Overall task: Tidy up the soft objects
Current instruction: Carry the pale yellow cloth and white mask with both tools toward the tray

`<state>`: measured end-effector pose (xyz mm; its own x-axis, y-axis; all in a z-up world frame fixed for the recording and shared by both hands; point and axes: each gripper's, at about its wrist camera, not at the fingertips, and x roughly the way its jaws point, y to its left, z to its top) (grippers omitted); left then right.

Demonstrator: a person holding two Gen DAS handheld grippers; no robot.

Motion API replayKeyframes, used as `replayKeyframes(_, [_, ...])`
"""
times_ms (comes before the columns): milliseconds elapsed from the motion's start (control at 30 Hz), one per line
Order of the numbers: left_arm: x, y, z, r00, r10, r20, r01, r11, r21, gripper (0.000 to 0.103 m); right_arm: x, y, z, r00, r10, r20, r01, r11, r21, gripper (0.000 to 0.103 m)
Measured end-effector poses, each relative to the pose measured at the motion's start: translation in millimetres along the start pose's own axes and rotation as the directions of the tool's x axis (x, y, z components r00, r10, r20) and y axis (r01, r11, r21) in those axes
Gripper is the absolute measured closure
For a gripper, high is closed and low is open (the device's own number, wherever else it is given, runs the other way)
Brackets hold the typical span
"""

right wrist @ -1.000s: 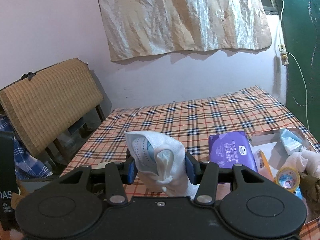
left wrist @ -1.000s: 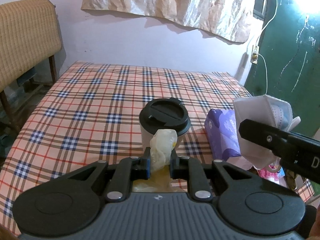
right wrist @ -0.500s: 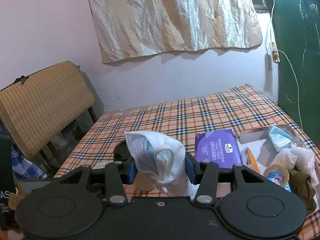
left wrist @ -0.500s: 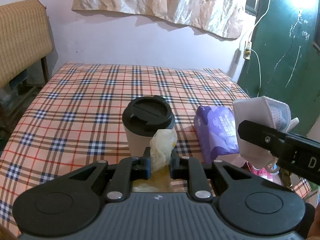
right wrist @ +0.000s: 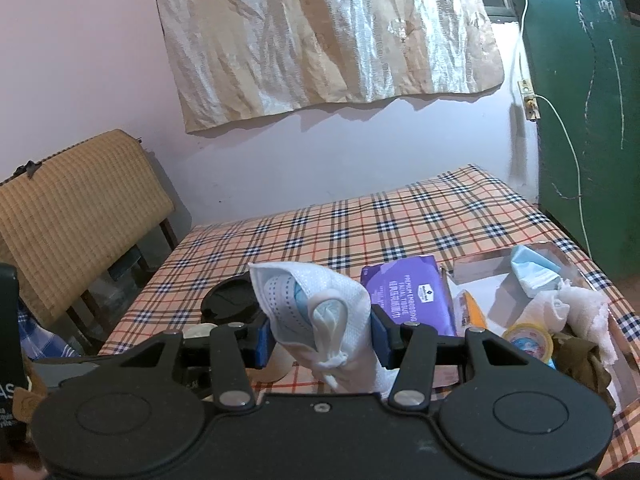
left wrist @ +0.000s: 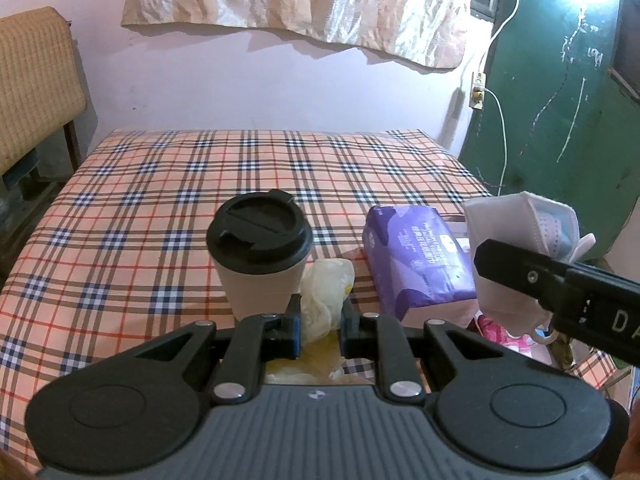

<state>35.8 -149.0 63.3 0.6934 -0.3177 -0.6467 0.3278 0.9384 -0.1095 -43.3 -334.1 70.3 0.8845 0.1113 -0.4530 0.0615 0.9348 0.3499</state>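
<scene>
room: pale wall with a crinkly sheet [right wrist: 320, 36] hung on it, green door [left wrist: 560, 92] off to the right, woven chair back [right wrist: 76, 208] on the left
table: covered in a plaid cloth [left wrist: 168, 200], orange-ish with dark checks
my left gripper [left wrist: 320, 322]: clamped tight on a scrunched yellowish glove [left wrist: 326, 292], most of it bunched up above the pads and a bit trailing below
my right gripper [right wrist: 320, 338]: jaws part way apart but pressing from both sides on a white face mask [right wrist: 316, 300], folded over with a blue layer peeking out inside
coffee cup [left wrist: 260, 256]: upright, black lid on, standing right behind the glove from my left cam
tissue pack [left wrist: 416, 256]: purple, lying flat to the right of the cup, apart from it
tray [right wrist: 532, 258]: shiny one on the right side of the table, just beside the tissue pack
in the tray: a blue mask [right wrist: 532, 270], crumpled white cloth [right wrist: 576, 312], a roll of tape [right wrist: 528, 340], plus darker stuff I can't make out
</scene>
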Motion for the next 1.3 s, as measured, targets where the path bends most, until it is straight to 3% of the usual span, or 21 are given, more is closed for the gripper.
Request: replayKeyframes(1300, [28, -65, 3, 0.993, -0.112, -0.043, 0.117, 0.984, 0.133, 0.084, -10, -69, 0, 0.992, -0.124, 0.008, 0.122, 0.987, 0.099, 0.045])
